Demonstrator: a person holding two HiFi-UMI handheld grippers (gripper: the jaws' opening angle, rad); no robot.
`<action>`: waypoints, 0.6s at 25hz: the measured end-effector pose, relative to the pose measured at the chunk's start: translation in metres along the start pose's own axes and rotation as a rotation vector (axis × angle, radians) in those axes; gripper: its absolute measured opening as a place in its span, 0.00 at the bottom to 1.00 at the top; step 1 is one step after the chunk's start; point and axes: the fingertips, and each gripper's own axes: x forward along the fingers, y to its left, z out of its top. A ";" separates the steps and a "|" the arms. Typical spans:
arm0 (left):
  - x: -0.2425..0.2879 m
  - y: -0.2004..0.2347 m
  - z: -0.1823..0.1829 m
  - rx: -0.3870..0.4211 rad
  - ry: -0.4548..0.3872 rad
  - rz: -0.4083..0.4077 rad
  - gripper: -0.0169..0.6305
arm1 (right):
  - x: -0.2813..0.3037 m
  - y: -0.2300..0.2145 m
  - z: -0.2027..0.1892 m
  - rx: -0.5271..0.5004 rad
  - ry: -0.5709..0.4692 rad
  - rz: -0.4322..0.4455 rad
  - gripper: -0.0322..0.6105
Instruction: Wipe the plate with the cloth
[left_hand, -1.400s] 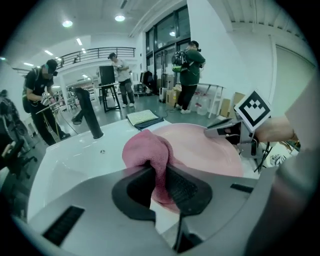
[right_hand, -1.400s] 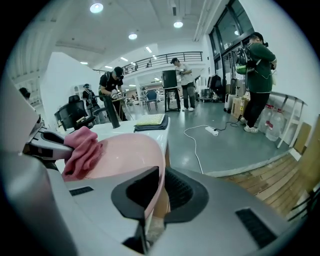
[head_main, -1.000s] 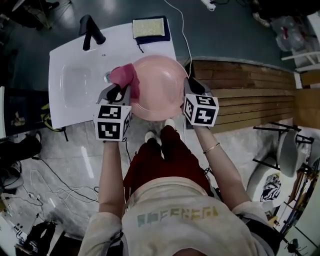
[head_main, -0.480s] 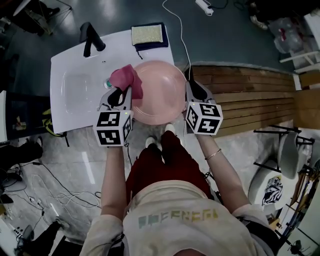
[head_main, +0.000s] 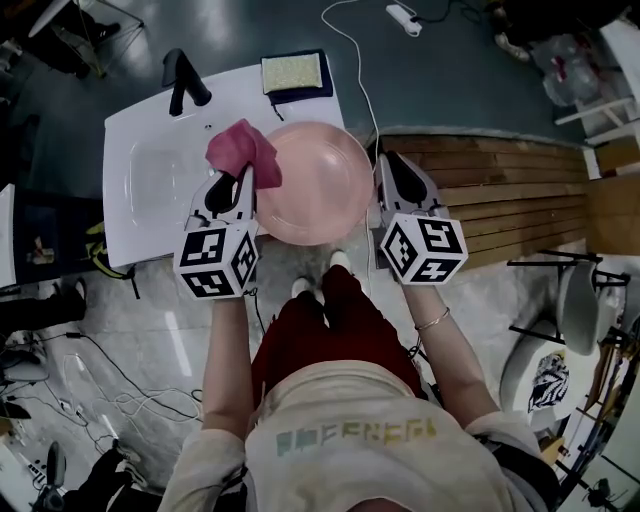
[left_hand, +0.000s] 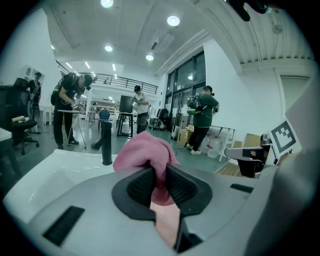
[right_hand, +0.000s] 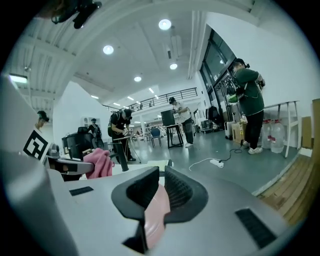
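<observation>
A pink plate is held in the air over the right end of the white sink counter. My right gripper is shut on its right rim, and the rim shows pinched between the jaws in the right gripper view. My left gripper is shut on a magenta cloth, which bunches up over the plate's left edge. In the left gripper view the cloth bulges out above the closed jaws, with the plate's edge just beneath.
A black faucet stands at the back of the counter, with a sponge pad on a dark mat to its right. A wooden platform lies to the right. Cables cross the floor, and several people stand far off.
The cloth has lifted and slid from the plate's upper-left face out to its left edge. Both grippers and the plate have shifted slightly away from the person.
</observation>
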 end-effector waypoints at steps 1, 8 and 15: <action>-0.002 0.000 0.003 -0.003 -0.015 0.001 0.13 | -0.003 0.003 0.005 0.003 -0.015 0.008 0.14; -0.025 0.001 0.020 -0.032 -0.102 0.011 0.13 | -0.026 0.028 0.032 -0.007 -0.123 0.077 0.14; -0.049 -0.003 0.029 -0.027 -0.143 0.003 0.13 | -0.050 0.054 0.048 -0.036 -0.179 0.131 0.13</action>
